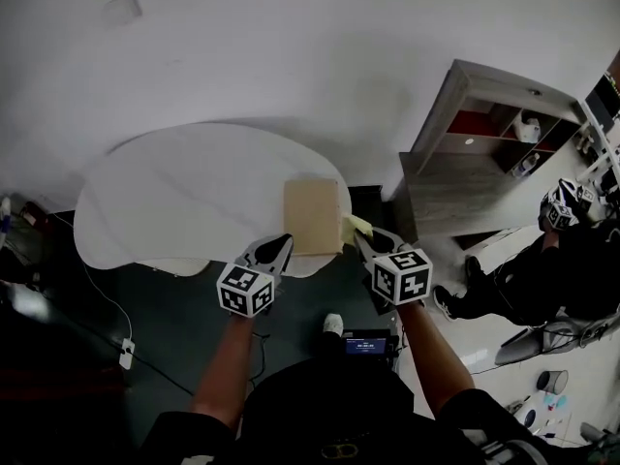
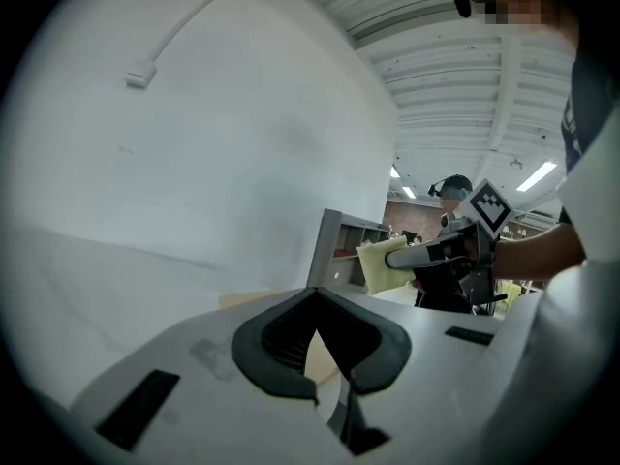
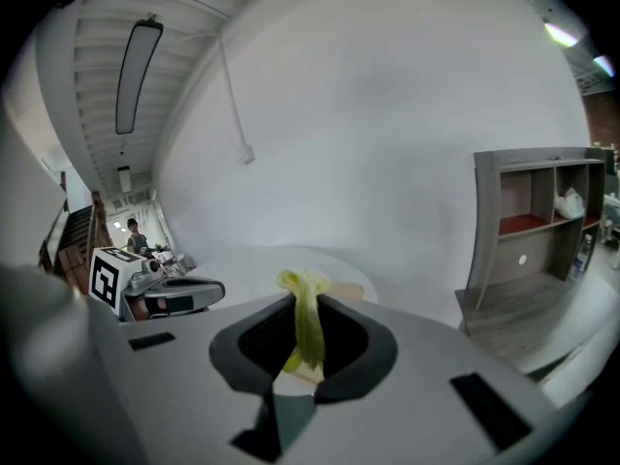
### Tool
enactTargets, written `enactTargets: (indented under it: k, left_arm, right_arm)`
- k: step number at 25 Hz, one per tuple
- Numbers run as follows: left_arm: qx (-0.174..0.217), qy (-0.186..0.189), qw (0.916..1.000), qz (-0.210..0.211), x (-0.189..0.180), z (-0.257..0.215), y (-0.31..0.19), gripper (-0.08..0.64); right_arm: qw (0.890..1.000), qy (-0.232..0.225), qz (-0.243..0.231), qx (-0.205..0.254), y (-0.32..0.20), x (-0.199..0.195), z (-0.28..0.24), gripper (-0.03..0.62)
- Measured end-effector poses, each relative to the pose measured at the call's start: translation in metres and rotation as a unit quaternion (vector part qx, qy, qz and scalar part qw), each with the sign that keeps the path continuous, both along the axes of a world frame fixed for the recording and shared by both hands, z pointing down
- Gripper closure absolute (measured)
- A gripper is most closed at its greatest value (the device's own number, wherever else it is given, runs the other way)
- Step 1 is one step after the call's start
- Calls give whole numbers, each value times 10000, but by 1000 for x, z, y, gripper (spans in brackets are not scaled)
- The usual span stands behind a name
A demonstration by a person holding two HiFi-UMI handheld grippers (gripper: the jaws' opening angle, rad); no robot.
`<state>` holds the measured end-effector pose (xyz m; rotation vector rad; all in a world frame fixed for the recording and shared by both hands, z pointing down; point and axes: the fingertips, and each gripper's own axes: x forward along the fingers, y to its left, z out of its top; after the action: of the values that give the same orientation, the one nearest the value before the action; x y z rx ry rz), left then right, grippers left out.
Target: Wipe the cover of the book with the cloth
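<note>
Bare tabletop left of book

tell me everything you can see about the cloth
The cloth is a thin, soft, yellow-green piece. It is pinched between the jaws of the right hand-held gripper, bunched there into a narrow upright fold whose top pokes out past the jaw tips. In the left gripper view its free part shows as a flatter pale sheet. It is held at the right edge of the book, near the rim of the table; whether it touches the book cannot be told.
</note>
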<state>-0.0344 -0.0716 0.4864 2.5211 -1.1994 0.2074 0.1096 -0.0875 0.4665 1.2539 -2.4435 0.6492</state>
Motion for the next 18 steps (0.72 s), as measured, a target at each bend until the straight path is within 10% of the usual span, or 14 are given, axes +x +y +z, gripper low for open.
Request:
enactTargets:
  k: [18]
  left_arm:
    - [-266, -89, 9991, -321, -6, 13, -70, 560]
  right_arm:
    - [9989, -171, -226, -375, -82, -12, 23, 505]
